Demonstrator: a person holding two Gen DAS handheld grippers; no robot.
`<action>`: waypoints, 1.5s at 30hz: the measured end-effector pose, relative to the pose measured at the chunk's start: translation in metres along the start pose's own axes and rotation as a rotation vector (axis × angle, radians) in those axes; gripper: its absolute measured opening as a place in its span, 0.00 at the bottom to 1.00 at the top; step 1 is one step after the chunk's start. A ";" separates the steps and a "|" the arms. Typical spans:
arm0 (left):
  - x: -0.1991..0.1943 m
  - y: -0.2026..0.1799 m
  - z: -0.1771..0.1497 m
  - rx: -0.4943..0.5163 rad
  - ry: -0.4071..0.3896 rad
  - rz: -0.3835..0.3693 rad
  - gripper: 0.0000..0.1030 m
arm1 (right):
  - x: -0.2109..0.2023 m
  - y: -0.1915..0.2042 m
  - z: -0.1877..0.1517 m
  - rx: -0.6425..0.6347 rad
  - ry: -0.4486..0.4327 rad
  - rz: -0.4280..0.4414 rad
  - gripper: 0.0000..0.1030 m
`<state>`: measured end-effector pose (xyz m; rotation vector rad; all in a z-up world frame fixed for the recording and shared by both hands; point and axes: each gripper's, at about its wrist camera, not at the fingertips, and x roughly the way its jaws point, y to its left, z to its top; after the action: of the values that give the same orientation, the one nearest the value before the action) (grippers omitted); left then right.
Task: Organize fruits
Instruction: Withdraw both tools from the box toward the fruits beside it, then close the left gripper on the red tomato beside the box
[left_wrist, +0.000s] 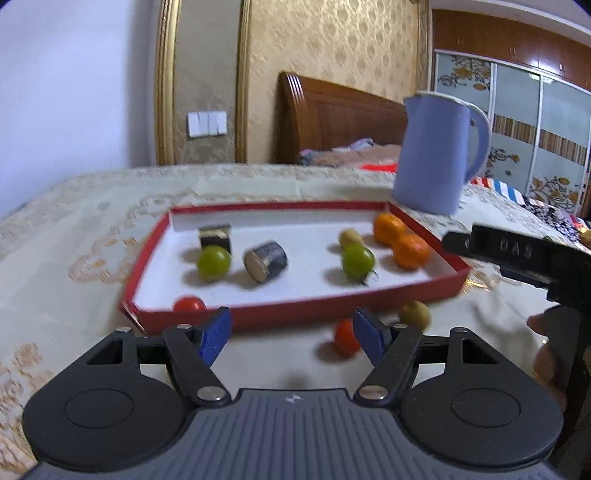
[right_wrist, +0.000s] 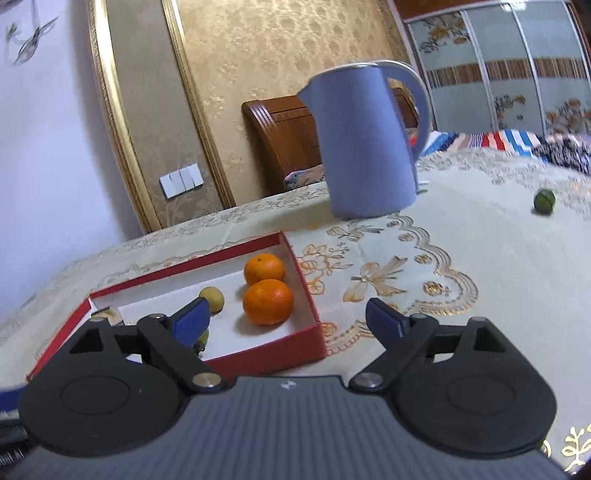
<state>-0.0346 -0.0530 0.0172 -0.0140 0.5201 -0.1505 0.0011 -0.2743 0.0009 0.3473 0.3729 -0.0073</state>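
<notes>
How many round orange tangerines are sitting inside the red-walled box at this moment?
2. Both lie in the right end of the red-walled box, touching each other: the nearer tangerine toward the front wall, the farther tangerine behind it near the back corner. None looks hidden.

Two oranges (right_wrist: 266, 288) in red tray (right_wrist: 310, 306), blue kettle (right_wrist: 365, 147) behind on tablecloth (right_wrist: 461, 240).

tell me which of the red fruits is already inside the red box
The red fruit at the red box's near-left corner. The other red fruit lies outside on the tablecloth, before the box's front wall.
</notes>
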 end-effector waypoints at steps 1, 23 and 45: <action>0.001 -0.001 -0.001 0.003 0.011 -0.007 0.70 | -0.002 -0.002 -0.001 0.010 0.000 -0.002 0.89; 0.038 -0.013 0.004 -0.026 0.115 0.011 0.70 | 0.001 -0.005 -0.002 0.020 0.028 -0.006 0.95; 0.036 -0.018 -0.003 0.025 0.096 -0.035 0.38 | 0.004 -0.007 -0.002 0.030 0.043 -0.021 0.99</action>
<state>-0.0081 -0.0763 -0.0018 0.0088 0.6142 -0.1926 0.0036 -0.2798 -0.0045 0.3736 0.4196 -0.0260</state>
